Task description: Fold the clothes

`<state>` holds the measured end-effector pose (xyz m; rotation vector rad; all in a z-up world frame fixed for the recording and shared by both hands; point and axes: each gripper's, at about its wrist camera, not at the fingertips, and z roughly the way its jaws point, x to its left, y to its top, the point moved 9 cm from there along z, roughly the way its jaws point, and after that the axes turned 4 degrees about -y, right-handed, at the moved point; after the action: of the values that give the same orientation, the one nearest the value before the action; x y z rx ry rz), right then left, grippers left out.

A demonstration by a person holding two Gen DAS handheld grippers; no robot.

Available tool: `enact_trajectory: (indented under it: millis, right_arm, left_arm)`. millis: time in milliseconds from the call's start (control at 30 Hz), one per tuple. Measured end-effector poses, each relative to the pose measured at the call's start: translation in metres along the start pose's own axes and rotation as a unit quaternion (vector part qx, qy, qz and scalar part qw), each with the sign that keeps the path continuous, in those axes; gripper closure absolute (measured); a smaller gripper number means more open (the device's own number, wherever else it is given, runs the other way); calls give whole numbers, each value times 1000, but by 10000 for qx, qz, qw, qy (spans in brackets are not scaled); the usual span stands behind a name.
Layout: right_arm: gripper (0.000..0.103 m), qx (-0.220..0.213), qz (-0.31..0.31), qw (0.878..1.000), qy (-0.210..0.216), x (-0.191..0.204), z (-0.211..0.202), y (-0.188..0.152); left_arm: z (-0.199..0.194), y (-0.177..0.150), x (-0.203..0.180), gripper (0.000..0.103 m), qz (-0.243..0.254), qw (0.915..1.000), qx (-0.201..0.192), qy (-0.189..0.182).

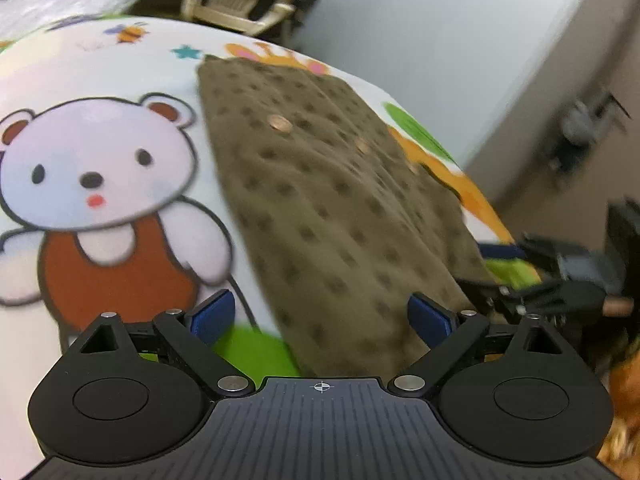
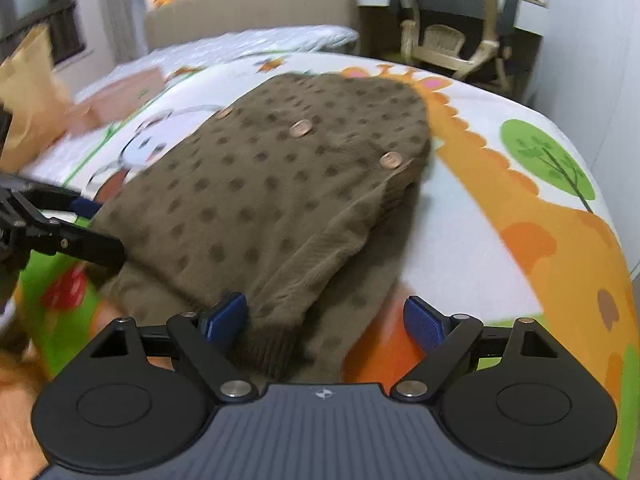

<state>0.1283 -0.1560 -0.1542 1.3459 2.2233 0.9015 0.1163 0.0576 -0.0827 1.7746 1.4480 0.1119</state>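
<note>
I have both tools over the near end of the olive-brown knitted cardigan with darker dots and round copper-coloured buttons, which lies on the bed's white cartoon-print cover between the printed bear on the left and the orange giraffe on the right. It looks already folded in on itself, with a ribbed cuff or hem pointing toward me and a second layer showing beneath it on the right. My left tool stands wide, gripping nothing, its right blue pad above the knit and its left pad over the bare cover; from the right wrist view it sits at the near left edge of the garment. My right tool is spread wide too and holds nothing, its left pad just beside the ribbed end, though I cannot tell whether it touches. I judge the step in hand to be taking the near edge with both tools to fold it away toward the far end. To do that well, I would lower each tool until one pad slides under every layer, close on both corners evenly, then lift and carry them together so the edge stays straight. The thick knit may slip or bunch, and the lower layer could stay behind if I pinch too shallow.
</note>
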Motion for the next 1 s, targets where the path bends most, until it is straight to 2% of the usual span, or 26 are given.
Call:
enact_trajectory:
  millis: [67,167,267,333,433,500,567,800,1000]
  right_arm:
    - [17,-2,-175,9998,-77,-2,-6,0]
    - [17,-135,-499,9975,-482,-12,-18,7]
    - [17,-430,-370,9973,-464,-14,-30,19]
    - [17,-586,-329,9967,-444,-10,-31,24]
    - [17,-199,-464,9970,-586,-11,-7,12]
    - [9,-257,-582,9955,-703,-14,-6,12]
    - [9,-322,-789,9923,-903,-17,-11,18]
    - [9,-504,-1662,9845,-232,46,-3,19]
    - [11,-654,-2396,9680,363,101,3,17]
  left_arm:
    - [-2,-11,-11,8,248,9996,108,3]
    - [-8,-16,-15,10,531,9982,106,275]
    - [-14,-9,-11,10,718,9955,-41,623]
    - [-16,-5,-8,9,691,9952,-84,695]
    - [-19,-4,-9,9,708,9944,-80,781]
    - [-19,-4,-8,9,723,9937,-71,851]
    - [-22,-4,-4,8,699,9934,-69,907]
    - [-28,-2,7,6,601,9940,-140,905]
    - [-41,6,13,6,674,9926,-227,989]
